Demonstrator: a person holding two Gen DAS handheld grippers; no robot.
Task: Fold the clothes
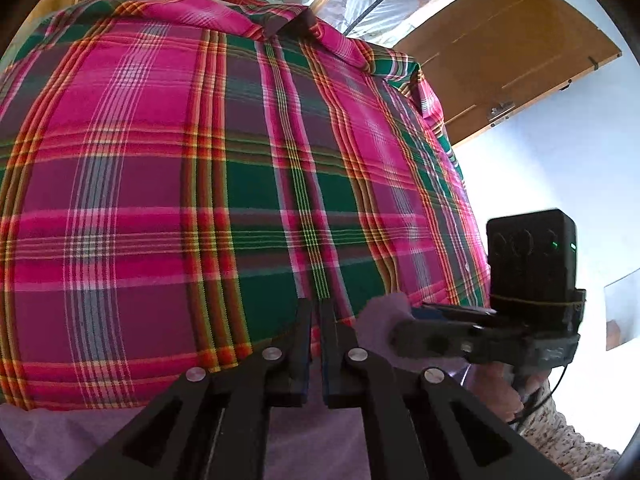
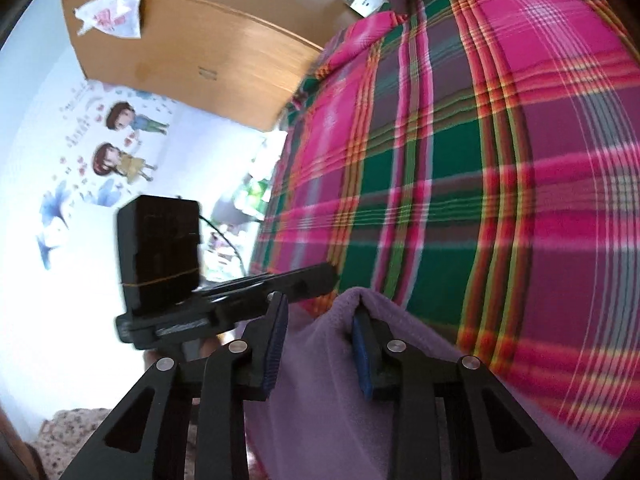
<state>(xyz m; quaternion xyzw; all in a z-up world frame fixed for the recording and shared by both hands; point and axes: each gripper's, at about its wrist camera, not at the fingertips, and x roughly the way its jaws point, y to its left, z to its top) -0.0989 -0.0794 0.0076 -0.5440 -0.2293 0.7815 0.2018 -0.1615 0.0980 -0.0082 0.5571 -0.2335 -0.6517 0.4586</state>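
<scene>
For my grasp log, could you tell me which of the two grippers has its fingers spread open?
The right gripper: its fingers stand apart with lilac cloth bunched between them, while the left gripper shows only a thin slit.

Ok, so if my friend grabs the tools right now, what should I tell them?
Left tool: jaws nearly together, apparently pinching the near hem of the plaid shirt.
Right tool: open beside it, with a ridge of the purple cloth between its fingers.
Shirt: spread out on the purple cloth, collar at the far end.
Done: the shirt is laid out; no fold shows.
Left: grip the hem with the right tool too, not the purple cloth, then do all the folds.
</scene>
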